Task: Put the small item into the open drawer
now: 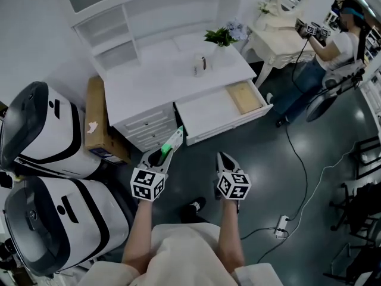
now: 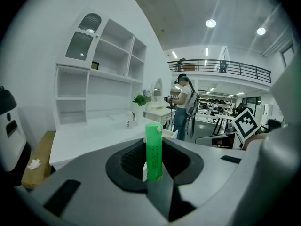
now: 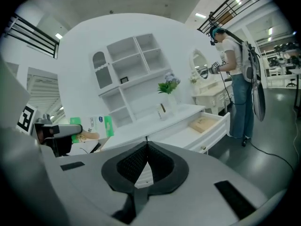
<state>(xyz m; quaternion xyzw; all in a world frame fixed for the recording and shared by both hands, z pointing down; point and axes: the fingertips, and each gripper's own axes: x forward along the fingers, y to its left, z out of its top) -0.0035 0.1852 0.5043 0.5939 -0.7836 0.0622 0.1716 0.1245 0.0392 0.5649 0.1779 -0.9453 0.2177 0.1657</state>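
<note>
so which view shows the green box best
Left gripper view: the green box stands close and centred, clamped in the left claw. The head view shows it small; the right gripper view shows its broad face far left.

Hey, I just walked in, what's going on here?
A person faces a white desk with a tool in each hand. The left tool is clamped on a small green and white box; the right tool is shut and empty. The desk's drawer stands open with a flat tan item inside, and the box is not yet in it.
</note>
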